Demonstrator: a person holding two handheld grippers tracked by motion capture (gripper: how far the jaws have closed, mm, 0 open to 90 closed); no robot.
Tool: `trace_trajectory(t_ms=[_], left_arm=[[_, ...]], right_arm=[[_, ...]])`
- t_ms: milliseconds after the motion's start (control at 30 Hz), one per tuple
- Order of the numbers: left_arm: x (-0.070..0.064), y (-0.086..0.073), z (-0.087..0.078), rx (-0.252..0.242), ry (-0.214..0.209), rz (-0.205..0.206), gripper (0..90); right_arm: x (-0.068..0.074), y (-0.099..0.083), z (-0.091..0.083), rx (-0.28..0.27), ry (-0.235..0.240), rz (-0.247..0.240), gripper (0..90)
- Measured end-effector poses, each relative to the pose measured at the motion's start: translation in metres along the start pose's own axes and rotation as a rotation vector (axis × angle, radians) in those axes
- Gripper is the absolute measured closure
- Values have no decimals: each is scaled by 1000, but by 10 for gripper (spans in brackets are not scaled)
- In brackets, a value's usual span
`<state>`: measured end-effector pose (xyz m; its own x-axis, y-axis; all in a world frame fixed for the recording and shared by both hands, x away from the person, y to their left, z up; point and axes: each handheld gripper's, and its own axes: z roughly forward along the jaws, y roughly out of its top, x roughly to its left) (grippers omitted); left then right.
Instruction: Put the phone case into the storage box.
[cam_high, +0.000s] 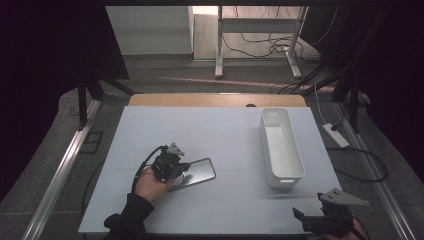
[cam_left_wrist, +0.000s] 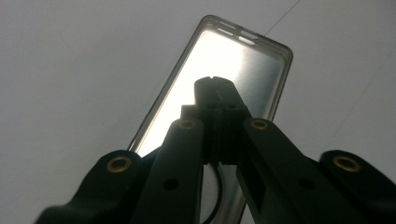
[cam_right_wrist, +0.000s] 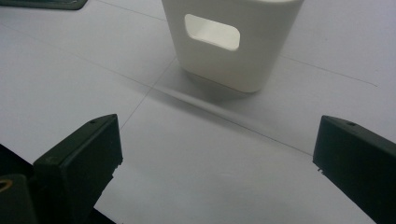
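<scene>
A flat, clear-rimmed rectangular case (cam_high: 201, 171) with a shiny reflective face lies on the white table, left of centre. My left gripper (cam_high: 183, 169) is over its near-left end, held by a hand in a dark sleeve. In the left gripper view the jaws are pressed together, and the left gripper (cam_left_wrist: 214, 87) stands over the case (cam_left_wrist: 238, 51) with nothing seen between them. Whether the tips touch the case, I cannot tell. My right gripper (cam_high: 312, 209) is at the table's front right corner. Its jaws are wide apart, and the right gripper (cam_right_wrist: 217, 154) faces the white bin (cam_right_wrist: 233, 70).
The long white bin (cam_high: 265, 145) stands lengthwise on the right half of the table, a handle hole in its near end. A wooden edge (cam_high: 215, 100) runs along the back. A power strip (cam_high: 336, 135) and cables lie on the floor at right.
</scene>
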<state>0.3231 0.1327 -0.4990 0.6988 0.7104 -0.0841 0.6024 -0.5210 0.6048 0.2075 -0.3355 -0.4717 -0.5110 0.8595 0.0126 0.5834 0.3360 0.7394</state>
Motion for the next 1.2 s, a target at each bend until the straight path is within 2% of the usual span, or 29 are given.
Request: trace_trajectory(t_ms=[67, 133, 200, 367, 567, 700, 867, 1000, 1100, 1200], left_arm=[[1, -1, 1, -1, 2, -4, 888], [4, -5, 4, -15, 0, -32, 888], [6, -7, 6, -13, 3, -39, 888], [6, -11, 16, 7, -7, -40, 888], [5, -14, 22, 26, 3, -40, 888], [7, -15, 22, 20, 3, -57, 888], [13, -19, 18, 13, 40, -96, 888], [18, -22, 16, 5, 51, -121, 888], [21, -23, 15, 10, 63, -126, 888], [24, -24, 14, 8, 56, -140, 888]], right_arm=[[0, 0, 0, 0, 0, 0, 9], [0, 0, 0, 1, 0, -1, 10], [0, 0, 0, 2, 1, 0, 10], [0, 0, 0, 5, 2, 0, 12], [0, 0, 0, 3, 3, -2, 13], [0, 0, 0, 5, 5, -4, 14], [0, 0, 0, 5, 9, -6, 15], [0, 0, 0, 7, 11, -5, 16], [1, 0, 1, 9, 12, -7, 17], [1, 1, 1, 8, 12, -7, 18]])
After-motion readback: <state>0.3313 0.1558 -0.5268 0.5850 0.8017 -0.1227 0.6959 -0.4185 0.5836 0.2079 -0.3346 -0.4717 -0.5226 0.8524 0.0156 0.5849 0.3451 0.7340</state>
